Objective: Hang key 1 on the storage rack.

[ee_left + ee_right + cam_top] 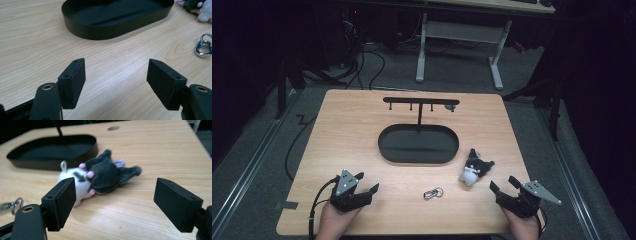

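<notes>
In the high view, the left tool point(360, 187) and the right tool point(503, 186) rest near the front edge of the bench point(347, 125), each held by a hand, both with jaws spread wide and nothing between them. The plush toy point(474, 167) lies on its side just in front of the right tool, and the metal clip point(433, 193) lies between the two tools, so each thing seems placed within easy reach of one hand. Behind them stands the black oval tray point(384, 145) with its hook rack point(420, 101), probably the place where these things should hang.

In the left gripper view, the open jaws point toward the tray point(82, 32); the clip point(203, 47) is off to the right, apart from them.

In the right gripper view, the wide jaws frame the toy point(100, 176) without touching it, which suggests that a grasp is being prepared. Its small loop point(63, 165) faces the tray point(32, 162).
</notes>
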`<state>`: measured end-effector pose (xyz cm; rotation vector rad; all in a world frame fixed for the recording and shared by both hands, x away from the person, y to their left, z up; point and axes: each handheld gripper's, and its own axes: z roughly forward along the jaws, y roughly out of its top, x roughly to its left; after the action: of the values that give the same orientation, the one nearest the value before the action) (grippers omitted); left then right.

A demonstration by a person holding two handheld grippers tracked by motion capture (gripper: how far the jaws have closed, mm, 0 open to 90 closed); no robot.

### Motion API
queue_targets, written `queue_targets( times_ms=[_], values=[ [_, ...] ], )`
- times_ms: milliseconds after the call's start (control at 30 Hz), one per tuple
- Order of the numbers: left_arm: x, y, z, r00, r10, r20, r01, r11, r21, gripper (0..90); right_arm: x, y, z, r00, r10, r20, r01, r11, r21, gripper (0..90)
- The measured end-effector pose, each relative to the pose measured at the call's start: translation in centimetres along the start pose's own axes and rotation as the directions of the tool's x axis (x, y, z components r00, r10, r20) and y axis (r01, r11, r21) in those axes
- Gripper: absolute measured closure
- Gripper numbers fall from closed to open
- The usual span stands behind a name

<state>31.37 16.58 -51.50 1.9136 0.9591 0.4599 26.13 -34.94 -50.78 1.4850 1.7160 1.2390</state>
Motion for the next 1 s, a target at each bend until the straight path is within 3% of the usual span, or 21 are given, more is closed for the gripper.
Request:
queue_targets(
  times_ms=[200, 267, 367, 467, 500, 533, 567, 733, 867, 1000],
  values=[
    [1.0, -0.1, -0.4, 0.9998, -0.016, -0.008, 0.016, 0.9999, -0.002, 31.3, 1.1, -0.2, 0.9, 0.9958, -0.084, -0.036, 0.085, 0.995, 0.052, 22.6],
    [1.5, 0.1, -0.9, 1.0000, 0.001, -0.009, -0.001, 1.0000, -0.003, 31.1, 1.2, -0.1, 1.0, 0.9944, -0.091, -0.054, 0.094, 0.994, 0.063, 23.5],
    [2.6, 0.1, -1.8, 1.0000, 0.002, 0.001, -0.002, 1.0000, -0.002, 30.9, 1.4, 0.2, 0.8, 0.9935, -0.106, -0.042, 0.108, 0.993, 0.050, 29.8],
    [3.3, -1.1, -2.4, 0.9993, -0.002, -0.036, 0.003, 0.9999, 0.016, 31.1, 1.7, 0.3, 0.8, 0.9941, -0.091, -0.059, 0.094, 0.994, 0.050, 48.7],
    [3.4, -1.5, -2.4, 0.9991, -0.011, -0.042, 0.012, 0.9997, 0.021, 31.3, 1.8, 0.4, 0.8, 0.9939, -0.085, -0.070, 0.089, 0.995, 0.053, 59.5],
    [3.5, -1.8, -2.4, 0.9987, -0.036, -0.037, 0.037, 0.9991, 0.023, 31.6, 2.0, 0.7, 1.0, 0.9900, -0.075, -0.119, 0.083, 0.995, 0.063, 74.1],
    [3.7, -1.8, -2.4, 0.9980, -0.058, -0.027, 0.058, 0.9981, 0.018, 31.6, 2.0, 0.7, 1.0, 0.9900, -0.075, -0.119, 0.083, 0.995, 0.063, 74.1],
    [3.9, -1.6, -2.7, 0.9970, -0.073, -0.026, 0.073, 0.9971, -0.021, 31.4, 3.5, 1.0, 1.4, 0.9839, -0.088, -0.155, 0.098, 0.993, 0.059, 81.2],
    [4.1, -2.6, -3.3, 0.9965, -0.076, -0.035, 0.076, 0.9971, -0.004, 31.4, 5.5, 0.9, 2.3, 0.9669, -0.132, -0.218, 0.149, 0.987, 0.067, 79.1],
    [4.1, -2.8, -3.8, 0.9960, -0.071, -0.054, 0.071, 0.9974, -0.010, 31.3, 6.3, 1.0, 3.4, 0.9603, -0.145, -0.238, 0.169, 0.982, 0.085, 77.7]
  ],
)
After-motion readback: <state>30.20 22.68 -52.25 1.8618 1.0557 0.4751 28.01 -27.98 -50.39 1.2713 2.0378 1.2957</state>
